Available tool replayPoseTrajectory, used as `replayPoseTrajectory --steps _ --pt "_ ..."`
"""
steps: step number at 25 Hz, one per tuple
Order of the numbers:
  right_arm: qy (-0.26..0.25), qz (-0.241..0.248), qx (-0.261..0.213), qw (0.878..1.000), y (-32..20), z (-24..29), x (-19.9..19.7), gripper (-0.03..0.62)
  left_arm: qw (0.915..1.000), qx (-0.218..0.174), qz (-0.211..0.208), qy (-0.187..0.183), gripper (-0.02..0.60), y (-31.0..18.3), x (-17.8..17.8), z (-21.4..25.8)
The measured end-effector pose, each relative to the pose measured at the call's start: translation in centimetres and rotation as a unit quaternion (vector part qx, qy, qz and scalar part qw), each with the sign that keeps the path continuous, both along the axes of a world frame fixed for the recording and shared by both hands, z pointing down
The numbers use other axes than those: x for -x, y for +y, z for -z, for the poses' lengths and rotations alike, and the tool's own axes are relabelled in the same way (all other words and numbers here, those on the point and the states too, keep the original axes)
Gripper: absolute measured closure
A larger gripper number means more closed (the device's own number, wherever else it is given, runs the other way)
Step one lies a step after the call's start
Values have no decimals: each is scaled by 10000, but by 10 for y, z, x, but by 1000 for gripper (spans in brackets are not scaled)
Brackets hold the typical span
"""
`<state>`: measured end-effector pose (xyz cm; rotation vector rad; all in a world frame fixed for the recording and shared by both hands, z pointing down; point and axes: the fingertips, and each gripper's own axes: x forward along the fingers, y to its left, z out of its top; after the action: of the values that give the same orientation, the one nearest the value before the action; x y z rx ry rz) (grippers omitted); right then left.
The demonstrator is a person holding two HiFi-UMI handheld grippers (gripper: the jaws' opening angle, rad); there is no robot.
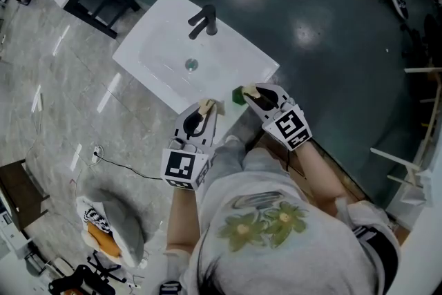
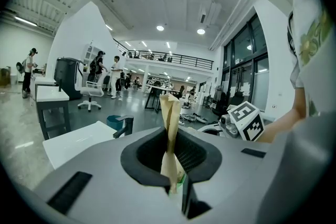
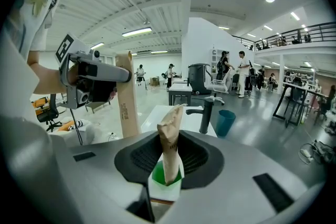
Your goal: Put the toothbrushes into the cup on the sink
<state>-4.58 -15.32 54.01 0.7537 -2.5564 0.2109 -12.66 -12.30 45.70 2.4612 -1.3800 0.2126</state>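
Here, left fingers (image 2: 202,157) pinch 1 wrapped toothbrush (image 2: 170,123).

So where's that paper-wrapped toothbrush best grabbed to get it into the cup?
Probably on the shaft of the paper-wrapped toothbrush, pinched from the side across its thin width: it is slim and upright. The left gripper holds it near the bottom end; a higher grip would leave more free end to enter the cup.

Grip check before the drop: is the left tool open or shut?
Shut on the toothbrush: jaws of the left tool pinch its paper-wrapped lower end.
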Motion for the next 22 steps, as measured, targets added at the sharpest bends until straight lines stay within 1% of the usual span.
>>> replayPoseTrajectory --steps 13,22 --pt "120 3 132 9998 -4 -24 0 497 9999 122 12 -15 532 -4 2 -10" --pt "343 55 233 9991 -3 -43 1 497 9998 181 25 -27 532 -4 1 -16"
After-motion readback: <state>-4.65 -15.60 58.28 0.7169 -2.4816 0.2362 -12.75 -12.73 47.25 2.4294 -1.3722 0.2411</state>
